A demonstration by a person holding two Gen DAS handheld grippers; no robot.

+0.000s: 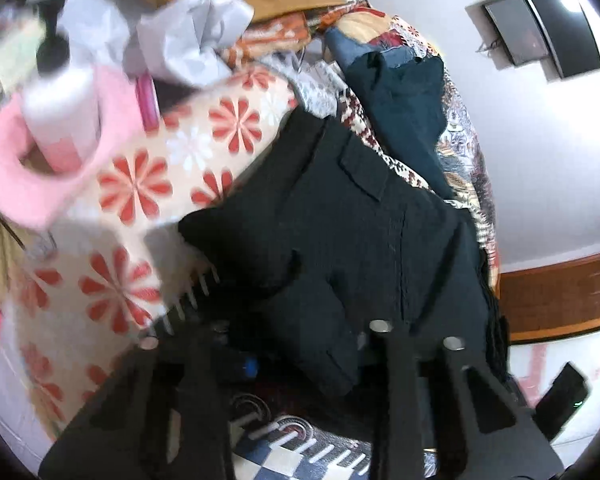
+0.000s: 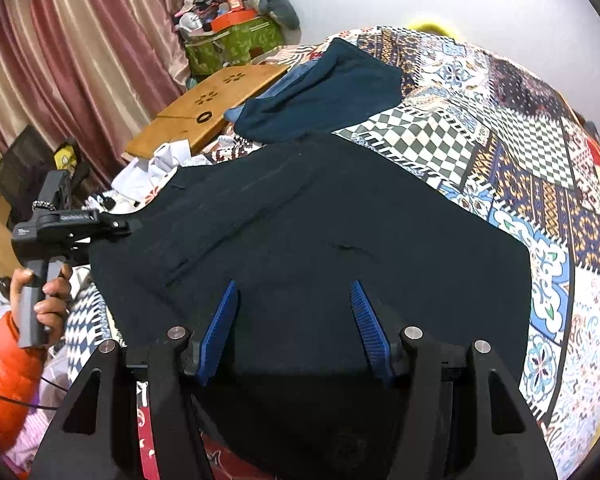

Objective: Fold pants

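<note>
Black pants (image 2: 320,220) lie spread flat on a patchwork bedspread (image 2: 500,140). My right gripper (image 2: 294,304) stands open just above their near part, blue pads apart and nothing pinched between them. In the right wrist view my left gripper (image 2: 130,226) meets the left edge of the pants, held by a hand (image 2: 48,300) in an orange sleeve. In the blurred left wrist view the pants (image 1: 340,220) bunch up between the fingers of my left gripper (image 1: 300,360), which is shut on the cloth. Only a bit of one blue pad (image 1: 250,366) shows; the other is hidden by fabric.
A dark teal garment (image 2: 332,92) lies beyond the pants beside a wooden lap table (image 2: 204,108). Red-flowered bedding (image 1: 160,180), a white bottle in a pink holder (image 1: 60,112) and crumpled white cloth (image 1: 188,32) crowd the left. Curtains (image 2: 80,60) hang behind.
</note>
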